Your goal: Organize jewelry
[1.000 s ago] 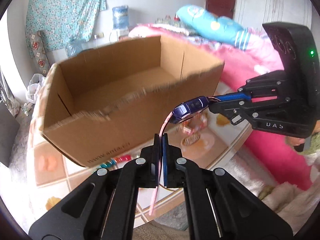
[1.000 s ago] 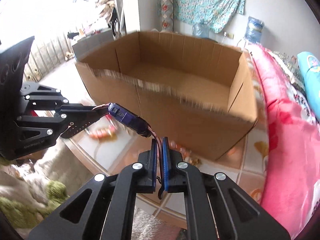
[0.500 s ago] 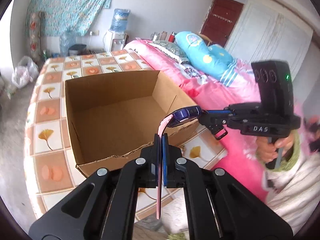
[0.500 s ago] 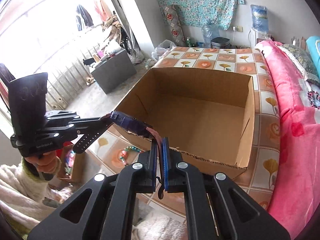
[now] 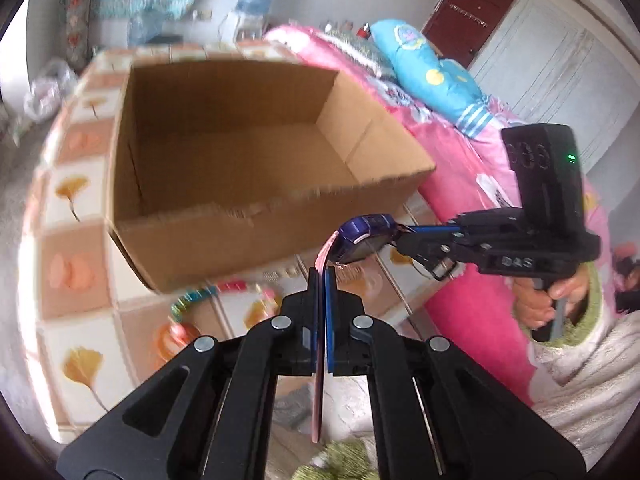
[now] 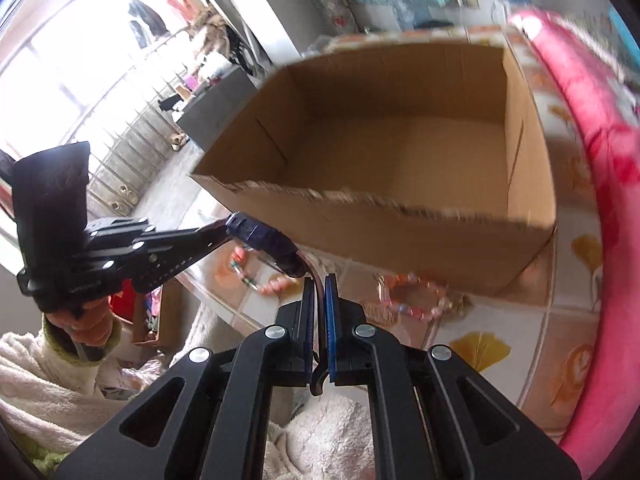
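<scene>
Both grippers pinch one watch [image 5: 362, 238]: left gripper [image 5: 322, 276] on its pink strap, right gripper [image 6: 319, 282] on the other strap. Cardboard box [image 5: 248, 168] opening at 11 o'clock from left gripper, 1 o'clock from right; watch spans crosswise before its near wall.

Motion blur smears the cardboard box's [image 5: 248, 152] torn near rim and the bead bracelets [image 5: 208, 296] on the tiled table [image 5: 72, 272], at 9 o'clock from the left gripper [image 5: 322, 280]. The watch's [image 5: 364, 236] pink strap [image 5: 318, 392] vanishes between closed pads. In the right view, the box hides the table's far part; bracelet details are unreadable.
</scene>
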`<state>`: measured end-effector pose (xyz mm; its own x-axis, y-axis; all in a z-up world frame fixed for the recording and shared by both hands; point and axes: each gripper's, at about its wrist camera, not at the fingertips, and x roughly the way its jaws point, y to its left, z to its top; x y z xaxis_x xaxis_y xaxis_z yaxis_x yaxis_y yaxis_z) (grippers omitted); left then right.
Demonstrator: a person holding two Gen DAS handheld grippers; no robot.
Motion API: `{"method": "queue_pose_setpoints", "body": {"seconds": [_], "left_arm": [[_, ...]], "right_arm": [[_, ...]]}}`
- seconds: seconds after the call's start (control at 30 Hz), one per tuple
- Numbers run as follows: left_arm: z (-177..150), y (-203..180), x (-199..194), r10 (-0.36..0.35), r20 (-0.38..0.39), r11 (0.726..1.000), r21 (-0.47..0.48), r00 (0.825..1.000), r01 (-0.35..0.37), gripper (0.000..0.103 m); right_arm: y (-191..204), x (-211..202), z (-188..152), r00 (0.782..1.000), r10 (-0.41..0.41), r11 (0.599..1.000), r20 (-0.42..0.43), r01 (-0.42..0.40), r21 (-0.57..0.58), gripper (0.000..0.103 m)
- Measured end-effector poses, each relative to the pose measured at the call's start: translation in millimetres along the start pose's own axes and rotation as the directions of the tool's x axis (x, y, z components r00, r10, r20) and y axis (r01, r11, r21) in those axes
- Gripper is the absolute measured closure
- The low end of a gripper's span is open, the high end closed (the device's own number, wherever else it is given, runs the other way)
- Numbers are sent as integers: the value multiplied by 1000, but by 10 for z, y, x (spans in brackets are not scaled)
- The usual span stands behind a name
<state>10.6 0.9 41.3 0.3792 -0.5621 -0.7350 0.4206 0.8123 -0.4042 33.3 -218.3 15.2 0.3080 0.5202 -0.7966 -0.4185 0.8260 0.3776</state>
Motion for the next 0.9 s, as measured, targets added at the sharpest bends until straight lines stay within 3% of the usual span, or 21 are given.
{"method": "queue_pose_setpoints", "body": {"seconds": [0.17, 0.3, 0.4, 0.47, 0.63, 0.7, 0.77, 0.9], "left_arm": [[-221, 263, 404, -146, -145, 974, -194, 979, 116, 101], [-285, 359, 565, -158, -159, 961, -252, 975, 114, 101], [-252, 364, 586, -128, -155, 964, -250, 980, 86, 101], [-220, 388, 612, -123, -157, 963, -256, 980, 80, 101], [-198, 466, 651, -102, -158, 963, -265, 982, 57, 101], [-195, 493, 658, -100, -157, 960, -276, 982, 53, 101], [-197, 484, 656, -94, -153, 960, -274, 984, 49, 101], [-184, 478, 656, -90, -151, 961, -271, 984, 46, 101]], "right_arm": [[-366, 377, -43, 988, 41, 994, -151, -26, 102, 97], [-405, 535, -34, 983, 0, 997, -181, 14, 71, 89], [-330, 501, -21, 984, -112, 993, -142, 114, 4, 73], [-321, 439, -11, 985, -135, 991, -111, 136, -3, 69], [-159, 121, -100, 981, -186, 982, 55, 187, -19, 69], [22, 19, -208, 977, -163, 984, 141, 171, -45, 69], [162, 19, -306, 978, -130, 987, 164, 143, -68, 70], [369, 284, -533, 973, -183, 971, 139, 201, -131, 75]]}}
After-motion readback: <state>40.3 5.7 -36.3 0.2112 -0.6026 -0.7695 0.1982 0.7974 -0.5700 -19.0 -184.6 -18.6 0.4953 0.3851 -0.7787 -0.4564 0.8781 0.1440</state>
